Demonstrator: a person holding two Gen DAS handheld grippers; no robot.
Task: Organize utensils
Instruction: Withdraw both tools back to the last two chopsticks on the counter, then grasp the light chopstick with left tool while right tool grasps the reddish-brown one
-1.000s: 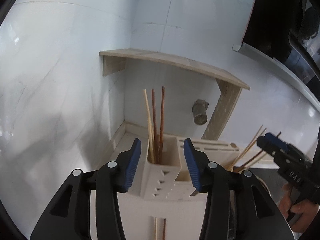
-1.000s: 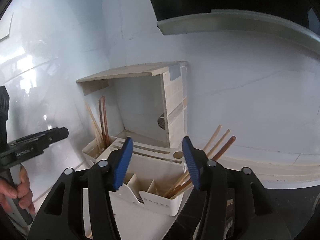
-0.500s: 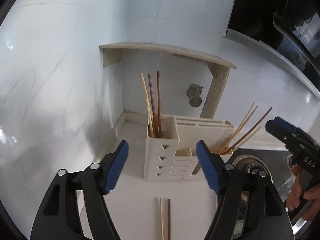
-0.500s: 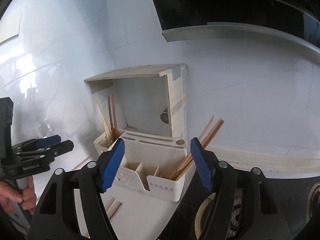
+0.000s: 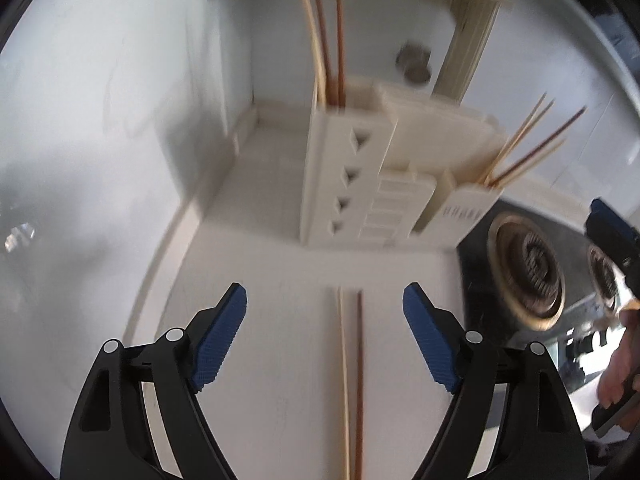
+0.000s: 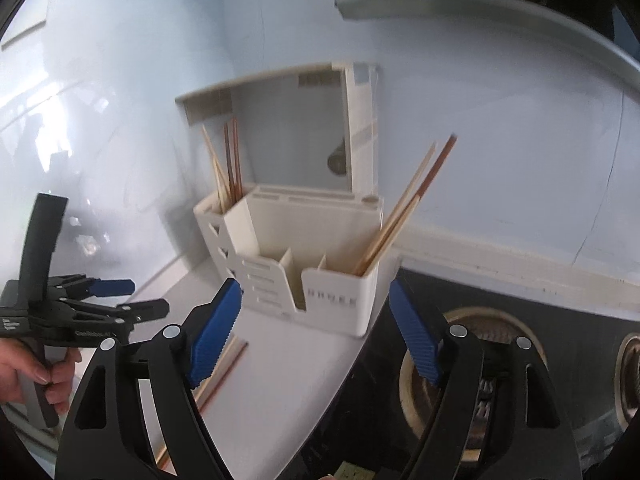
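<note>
A cream utensil holder (image 5: 360, 184) stands on the white counter, with chopsticks upright in its left slot (image 5: 328, 40) and more leaning out of its right slot (image 5: 528, 144). It also shows in the right wrist view (image 6: 304, 256). Two loose chopsticks (image 5: 352, 380), one pale and one brown, lie on the counter between the fingers of my open, empty left gripper (image 5: 324, 344). My right gripper (image 6: 316, 332) is open and empty, held back from the holder. The left gripper (image 6: 104, 304) shows at that view's left.
A wooden shelf (image 6: 280, 80) stands in the tiled corner behind the holder. A black gas hob with burners (image 5: 528, 268) lies to the right of the white counter (image 5: 260, 300). Tiled walls close in the left and back.
Both grippers have pulled back and away from the holder and opened wider. The left one has tilted down over the two loose chopsticks on the counter.
</note>
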